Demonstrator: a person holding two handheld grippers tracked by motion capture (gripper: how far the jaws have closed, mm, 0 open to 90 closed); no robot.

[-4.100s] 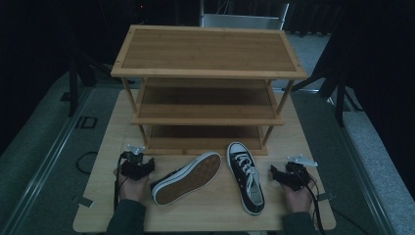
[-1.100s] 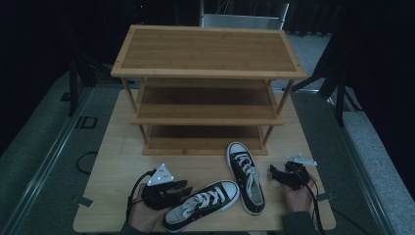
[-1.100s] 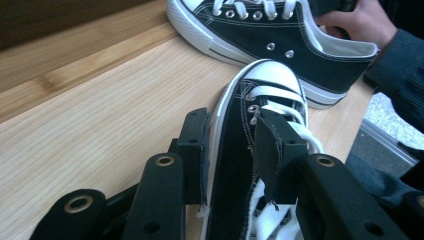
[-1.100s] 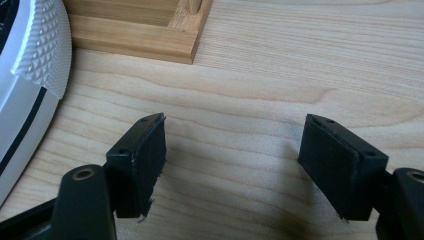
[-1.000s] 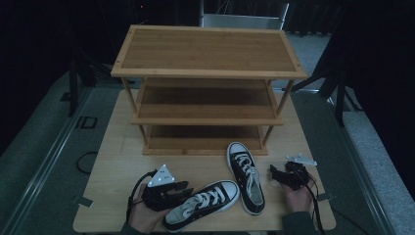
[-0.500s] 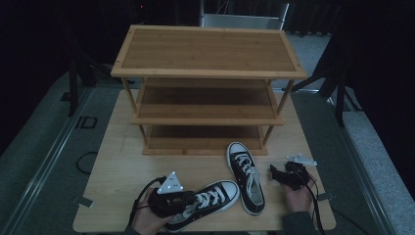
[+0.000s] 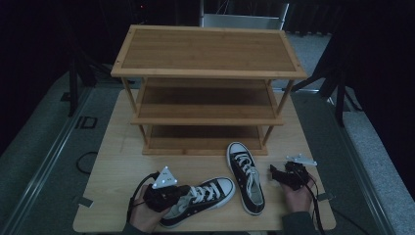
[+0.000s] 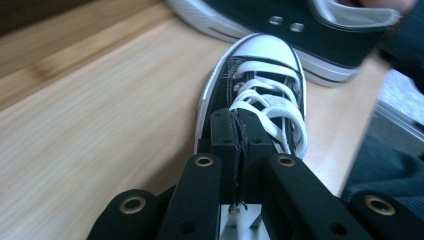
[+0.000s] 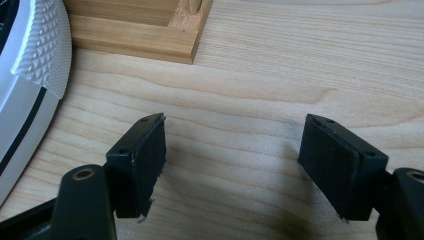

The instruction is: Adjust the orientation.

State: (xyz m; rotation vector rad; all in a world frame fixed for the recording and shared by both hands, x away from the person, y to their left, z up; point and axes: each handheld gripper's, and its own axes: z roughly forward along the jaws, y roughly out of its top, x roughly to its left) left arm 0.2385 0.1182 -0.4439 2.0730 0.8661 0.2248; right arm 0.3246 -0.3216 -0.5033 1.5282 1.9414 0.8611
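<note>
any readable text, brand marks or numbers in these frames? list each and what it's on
"ID": a dim mark on the grey floor left of the table; the reading is uncertain.
No brand or label reads on either sneaker, the one in the left gripper or the other.
Nothing is printed on the wooden rack.

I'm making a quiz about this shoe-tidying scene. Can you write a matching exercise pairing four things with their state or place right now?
Things:
1. left gripper
2. right gripper
3. left sneaker
4. right sneaker

States or places:
A. jaws wide apart over bare table, nothing between them
B. lies on the table with its toe toward the wooden rack, held by nothing
C. jaws shut on the cloth at a shoe's heel end
D. pinched at its heel end, toe pointing at the other shoe

Pairs: 1-C, 2-A, 3-D, 4-B
</note>
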